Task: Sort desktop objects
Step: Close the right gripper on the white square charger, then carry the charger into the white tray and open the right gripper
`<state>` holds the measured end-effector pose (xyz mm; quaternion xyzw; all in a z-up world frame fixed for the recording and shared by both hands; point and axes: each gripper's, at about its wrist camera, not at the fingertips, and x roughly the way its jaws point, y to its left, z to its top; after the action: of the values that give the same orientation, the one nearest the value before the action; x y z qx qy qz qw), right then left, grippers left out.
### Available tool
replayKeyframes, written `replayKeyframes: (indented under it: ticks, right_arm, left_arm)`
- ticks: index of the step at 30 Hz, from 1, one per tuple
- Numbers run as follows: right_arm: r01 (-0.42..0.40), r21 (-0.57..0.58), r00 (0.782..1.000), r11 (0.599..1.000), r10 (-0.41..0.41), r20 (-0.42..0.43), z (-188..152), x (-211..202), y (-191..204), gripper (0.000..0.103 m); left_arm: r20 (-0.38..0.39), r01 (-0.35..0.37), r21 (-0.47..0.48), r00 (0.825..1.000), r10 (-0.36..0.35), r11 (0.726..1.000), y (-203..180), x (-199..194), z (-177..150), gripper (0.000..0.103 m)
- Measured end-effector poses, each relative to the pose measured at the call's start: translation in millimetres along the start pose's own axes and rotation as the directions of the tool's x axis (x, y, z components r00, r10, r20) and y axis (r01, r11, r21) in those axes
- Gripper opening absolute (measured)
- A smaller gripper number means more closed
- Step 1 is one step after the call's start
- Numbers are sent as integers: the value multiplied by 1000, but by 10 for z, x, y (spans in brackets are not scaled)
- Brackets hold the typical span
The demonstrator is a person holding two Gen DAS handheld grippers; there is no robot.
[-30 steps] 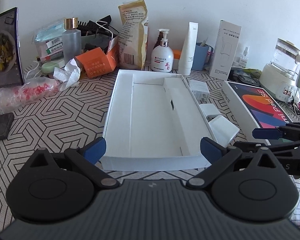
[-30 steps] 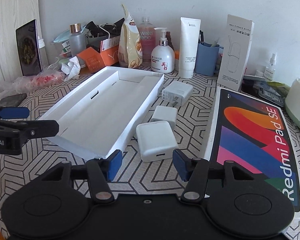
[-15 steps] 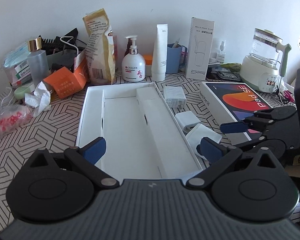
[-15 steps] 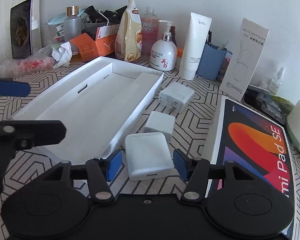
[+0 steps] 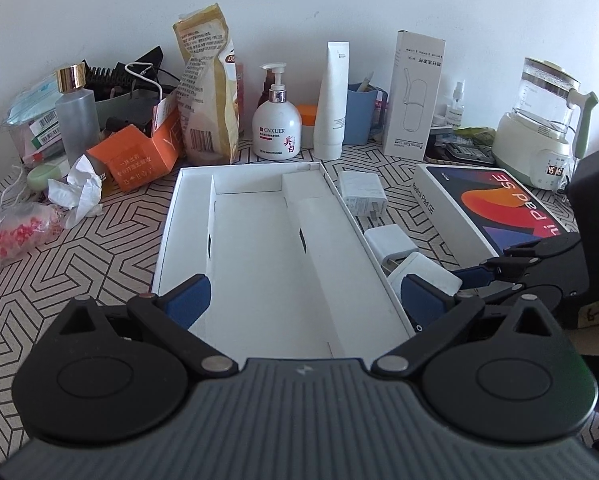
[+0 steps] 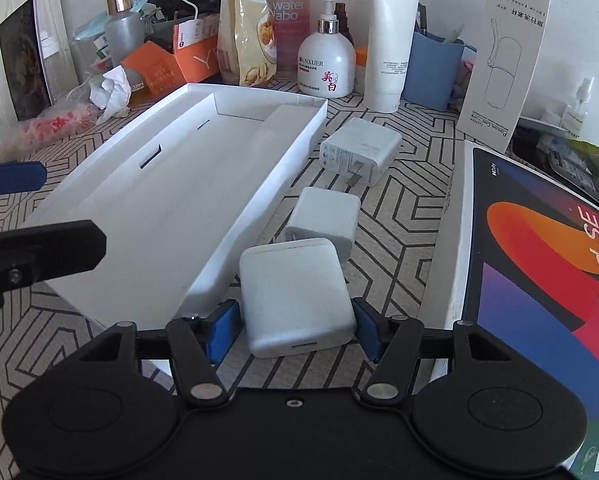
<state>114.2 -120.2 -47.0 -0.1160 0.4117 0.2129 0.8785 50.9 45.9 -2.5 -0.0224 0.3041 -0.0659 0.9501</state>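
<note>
— Sorting looks barely begun: the nearest white charger [image 6: 295,296] lies on the table between the right gripper's [image 6: 293,330] spread fingers, not pinched yet.
— And the tray?
— The white cardboard tray [image 5: 259,248] just beside it holds nothing; two more chargers [image 6: 361,152] wait outside. Left gripper [image 5: 305,298] hangs wide over the tray, holding nothing.
— Surfaces?
— Smooth, rounded plastic blocks; matte, sharp-edged card.

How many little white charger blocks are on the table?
3, all between the open white cardboard tray and the colourful tablet box: the nearest sits between the right hand-held gripper fingers, one behind it, one with prongs farthest. Clutter may hide more.
</note>
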Motion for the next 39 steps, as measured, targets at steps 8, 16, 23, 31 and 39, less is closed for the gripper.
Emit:
replayKeyframes:
  ticks: [8,16,23,31,39]
  right_arm:
    - [-24,31,1000,999,24,1,-20,26,-47,63]
    - [-67,72,997,995,64,43,-78,-147,-39,61]
    - [-71,75,996,995,67,57,-101,-235,-29,61]
    - [-100,106,991,989,90,95,-210,-418,-63,60]
    - [-138,139,983,981,118,138,-227,-618,-138,60]
  left_arm:
    - [-15,22,-16,1000,-22,1000,-5,51,6,103]
    - [3,5,-21,1000,-5,1000,53,-71,-11,103]
    - [18,12,-29,1000,-11,1000,63,-185,56,103]
    - [-2,25,-35,1000,-25,999,31,-241,-39,103]
    - [4,43,-8,999,-43,999,-46,-260,45,103]
